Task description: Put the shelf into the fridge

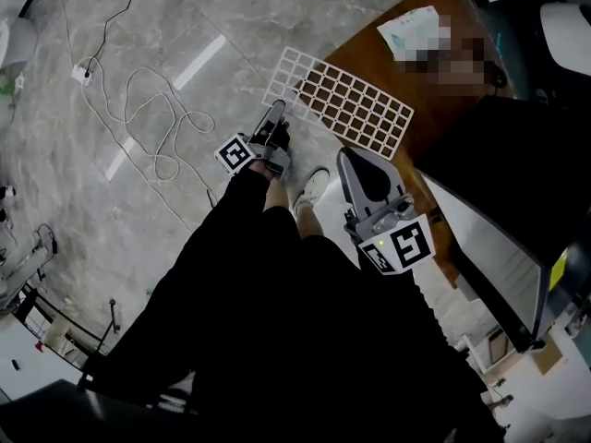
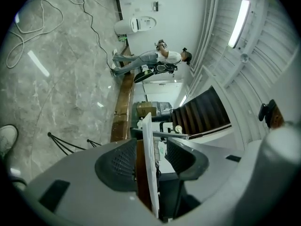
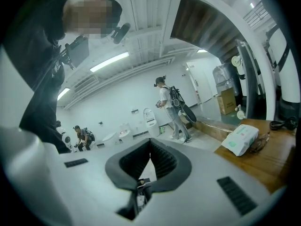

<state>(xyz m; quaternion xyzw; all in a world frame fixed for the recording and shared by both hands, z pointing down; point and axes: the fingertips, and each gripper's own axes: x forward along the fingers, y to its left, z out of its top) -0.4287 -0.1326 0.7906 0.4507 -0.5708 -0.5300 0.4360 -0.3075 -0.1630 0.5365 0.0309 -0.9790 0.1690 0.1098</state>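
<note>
The white wire-grid shelf [image 1: 346, 100] lies flat on the corner of a brown wooden table [image 1: 365, 55], with its left end hanging over the floor. My left gripper [image 1: 276, 120] is at that overhanging end. In the left gripper view the shelf [image 2: 146, 135] shows edge-on between the open jaws of the left gripper [image 2: 149, 150], with a gap on each side of it. My right gripper [image 1: 362, 175] hovers near the table's front edge, shut and empty; its pads [image 3: 160, 159] meet in the right gripper view. The black fridge [image 1: 503, 160] stands to the right.
A white packet [image 1: 411, 28] lies on the far part of the table. White cable [image 1: 152, 109] loops across the marble floor on the left. My shoe [image 1: 312, 187] is below the shelf's edge. People stand far off in the room.
</note>
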